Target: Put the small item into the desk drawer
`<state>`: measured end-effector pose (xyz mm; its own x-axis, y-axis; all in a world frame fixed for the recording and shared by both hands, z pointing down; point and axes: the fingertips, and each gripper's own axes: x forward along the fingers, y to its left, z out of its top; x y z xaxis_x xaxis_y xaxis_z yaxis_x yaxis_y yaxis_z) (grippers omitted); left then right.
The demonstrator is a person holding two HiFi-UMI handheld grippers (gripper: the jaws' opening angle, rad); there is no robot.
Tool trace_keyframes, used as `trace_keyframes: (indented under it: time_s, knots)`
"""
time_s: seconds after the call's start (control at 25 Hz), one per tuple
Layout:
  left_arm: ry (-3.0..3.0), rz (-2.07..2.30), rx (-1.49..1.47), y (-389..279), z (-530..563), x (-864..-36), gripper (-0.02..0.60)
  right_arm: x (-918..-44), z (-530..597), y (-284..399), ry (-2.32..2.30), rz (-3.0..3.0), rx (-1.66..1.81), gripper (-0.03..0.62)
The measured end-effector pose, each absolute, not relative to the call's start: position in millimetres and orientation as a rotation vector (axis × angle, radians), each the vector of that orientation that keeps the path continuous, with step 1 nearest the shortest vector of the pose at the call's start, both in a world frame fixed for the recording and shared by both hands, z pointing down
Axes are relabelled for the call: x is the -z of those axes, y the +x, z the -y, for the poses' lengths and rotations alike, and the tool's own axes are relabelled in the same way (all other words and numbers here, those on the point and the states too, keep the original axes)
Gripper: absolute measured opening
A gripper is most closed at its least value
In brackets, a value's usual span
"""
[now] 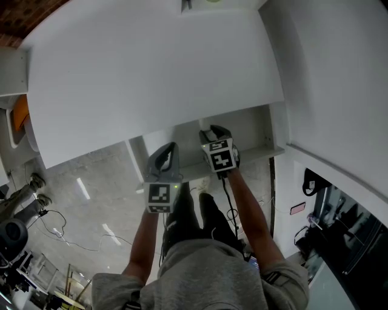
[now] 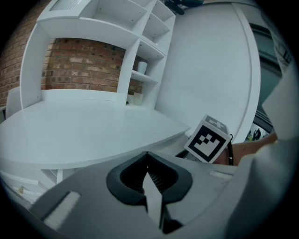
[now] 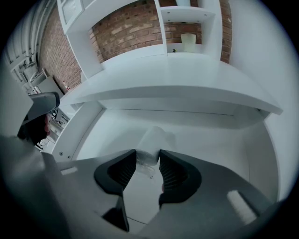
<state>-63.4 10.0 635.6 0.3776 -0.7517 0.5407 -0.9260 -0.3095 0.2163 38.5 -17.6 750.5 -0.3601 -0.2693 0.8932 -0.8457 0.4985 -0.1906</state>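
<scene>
Grip comes first: the right gripper (image 3: pixel 147 155) holds the small white item (image 3: pixel 152 139) between its two pads, partway closed on it. The item hangs over the open drawer (image 3: pixel 205 140), which sticks out from under the near edge of the tabletop (image 1: pixel 151 72). I think the job is nearly done.

To do it well, bring the item down slowly until its bottom sits on the drawer floor. Only then let the pads go wide. Stay away from the drawer walls and the edge of the tabletop above, so nothing bumps. Lift straight out after.

The left gripper (image 2: pixel 147 163) is closed with nothing in it. It waits beside the drawer, and it should stay out of the way.

The tabletop is white and bare. At its far edge stand white shelves (image 3: pixel 187 11) with a cup (image 3: pixel 188 42), and a brick wall (image 3: pixel 126 28) is behind. The grey floor (image 1: pixel 91 194) has cables (image 1: pixel 60 233) on it.
</scene>
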Motion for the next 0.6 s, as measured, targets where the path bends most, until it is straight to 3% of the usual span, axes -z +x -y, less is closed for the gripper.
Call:
trace_keyframes:
  time_s: [0.6]
  knots:
    - [2.150, 1.456, -0.479, -69.7, -6.3, -634.2, 0.012, -768.1, 21.1, 40.0, 0.922, 1.819, -0.870, 0.170]
